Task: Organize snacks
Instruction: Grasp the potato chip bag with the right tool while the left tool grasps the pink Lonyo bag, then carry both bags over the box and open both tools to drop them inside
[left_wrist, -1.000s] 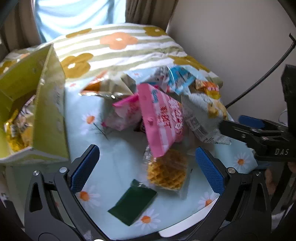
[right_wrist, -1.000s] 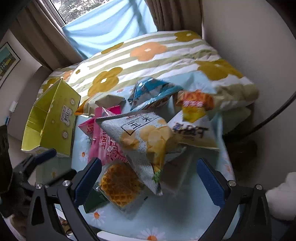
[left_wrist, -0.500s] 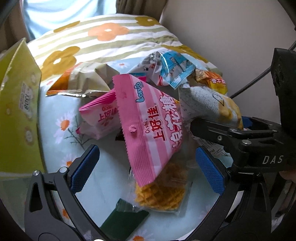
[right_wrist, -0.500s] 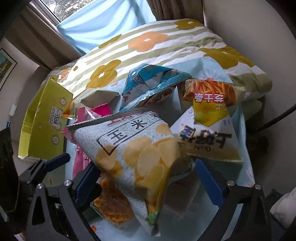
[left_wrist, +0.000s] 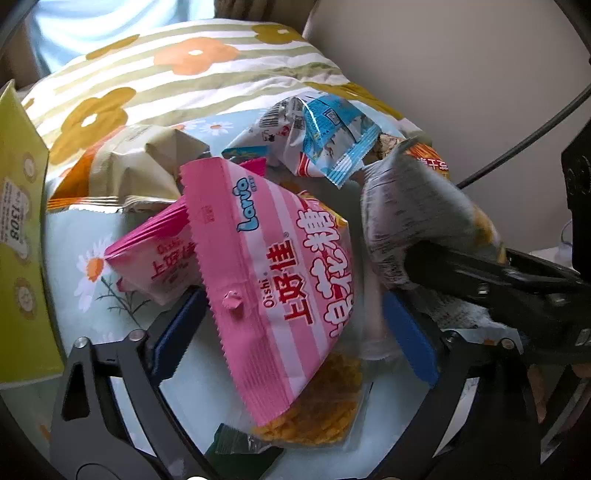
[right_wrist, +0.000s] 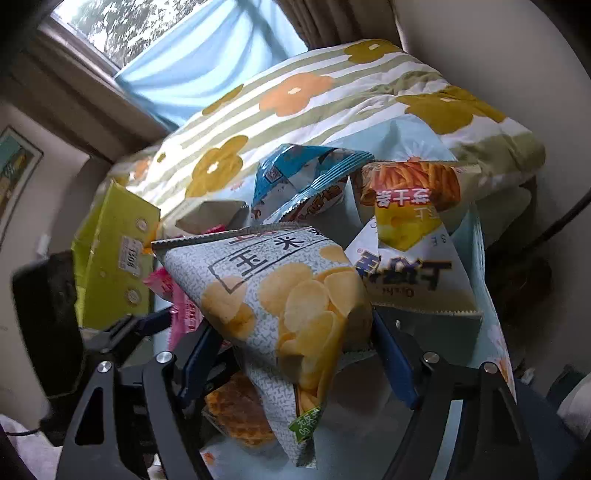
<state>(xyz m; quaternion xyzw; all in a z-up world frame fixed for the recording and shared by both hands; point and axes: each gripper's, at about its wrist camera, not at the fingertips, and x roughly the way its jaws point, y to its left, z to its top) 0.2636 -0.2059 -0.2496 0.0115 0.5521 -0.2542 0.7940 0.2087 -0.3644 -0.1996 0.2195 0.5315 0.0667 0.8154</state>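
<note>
On the daisy-print sheet (left_wrist: 92, 236), each gripper (left_wrist: 291, 325) (right_wrist: 295, 354) clasps a crinkly foil bag: pink (left_wrist: 273, 280) left, grey (right_wrist: 280, 295) right.

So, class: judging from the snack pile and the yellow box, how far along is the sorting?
Hardly started: no packets visibly boxed in the yellow box. In hand: the left hand-held gripper straddles the pink bag; the right hand-held gripper straddles the grey chip bag. The pile remains.

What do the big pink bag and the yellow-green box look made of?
Pink bag: glossy plastic film, likely; it shows sheen, creases and serrated crimped edges. Yellow-green box: matte cardboard, apparently; it has flat stiff panels, a folded edge and a stuck-on paper label.
</note>
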